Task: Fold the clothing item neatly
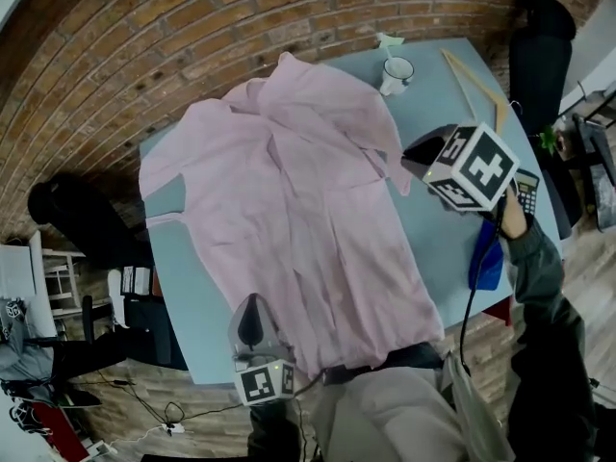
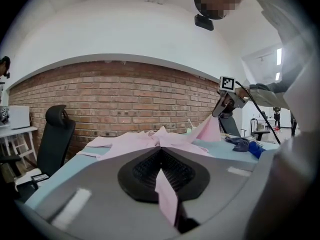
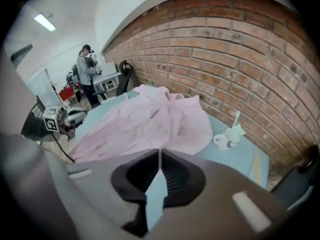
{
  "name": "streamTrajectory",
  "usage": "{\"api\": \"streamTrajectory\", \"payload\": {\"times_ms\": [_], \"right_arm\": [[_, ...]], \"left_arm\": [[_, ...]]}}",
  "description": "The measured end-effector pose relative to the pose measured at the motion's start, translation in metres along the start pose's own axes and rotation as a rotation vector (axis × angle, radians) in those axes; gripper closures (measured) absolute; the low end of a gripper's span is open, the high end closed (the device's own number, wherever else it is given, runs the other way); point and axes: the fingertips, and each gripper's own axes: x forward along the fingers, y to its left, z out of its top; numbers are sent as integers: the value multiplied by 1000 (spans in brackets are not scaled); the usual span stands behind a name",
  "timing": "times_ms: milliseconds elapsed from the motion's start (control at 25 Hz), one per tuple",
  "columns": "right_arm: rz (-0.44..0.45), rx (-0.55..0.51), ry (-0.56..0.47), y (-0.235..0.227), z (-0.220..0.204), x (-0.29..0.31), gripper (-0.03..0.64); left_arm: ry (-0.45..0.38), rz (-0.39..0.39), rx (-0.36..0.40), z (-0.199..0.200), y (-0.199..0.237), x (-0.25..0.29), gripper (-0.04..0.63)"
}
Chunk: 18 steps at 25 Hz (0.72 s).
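A pink shirt [image 1: 298, 210] lies spread open on the light blue table [image 1: 443, 229], collar toward the brick wall. My left gripper [image 1: 252, 304] sits at the near hem, shut on a fold of the pink cloth [image 2: 167, 196]. My right gripper [image 1: 409, 157] hangs above the table's right side, shut on the shirt's right edge. In the left gripper view that pink edge [image 2: 210, 129] rises from the table up to the right gripper [image 2: 220, 106]. In the right gripper view only a thin pink strip [image 3: 159, 156] shows between the closed jaws.
A white mug [image 1: 396, 73] and a wooden hanger [image 1: 476, 85] lie at the table's far right. A blue cloth [image 1: 486, 258] and a calculator [image 1: 526, 189] sit near the right edge. A black chair [image 2: 52, 139] stands left of the table. A person [image 3: 87, 69] stands far off.
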Motion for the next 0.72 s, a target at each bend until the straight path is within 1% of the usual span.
{"api": "streamTrajectory", "payload": {"times_ms": [40, 120, 240, 360, 400, 480, 520, 560, 600, 680, 720], "right_arm": [[41, 8, -11, 15, 10, -1, 598], [91, -10, -7, 47, 21, 2, 598], [104, -107, 46, 96, 24, 25, 598], [128, -212, 84, 141, 17, 68, 598], [126, -243, 81, 150, 14, 85, 598], [76, -299, 48, 158, 7, 117, 595], [42, -313, 20, 159, 2, 130, 591], [17, -309, -7, 161, -4, 140, 572], [5, -290, -25, 164, -10, 147, 510], [-17, -241, -49, 168, -23, 153, 423], [-33, -214, -69, 169, -26, 152, 422]], "left_arm": [[-5, 0, -4, 0, 3, -2, 588], [-13, 0, -13, 1, 10, -4, 588], [-24, -1, -16, 2, 22, -7, 588], [-32, 3, -14, 2, 33, -11, 588], [-35, 5, -12, 3, 37, -11, 588], [-40, 9, -2, 6, 45, -11, 588], [-41, 13, 7, 8, 49, -10, 588], [-41, 18, 17, 10, 54, -9, 585], [-39, 26, 26, 11, 60, -9, 539], [-31, 43, 46, 11, 75, -8, 433], [-29, 51, 59, 11, 84, -7, 413]]}}
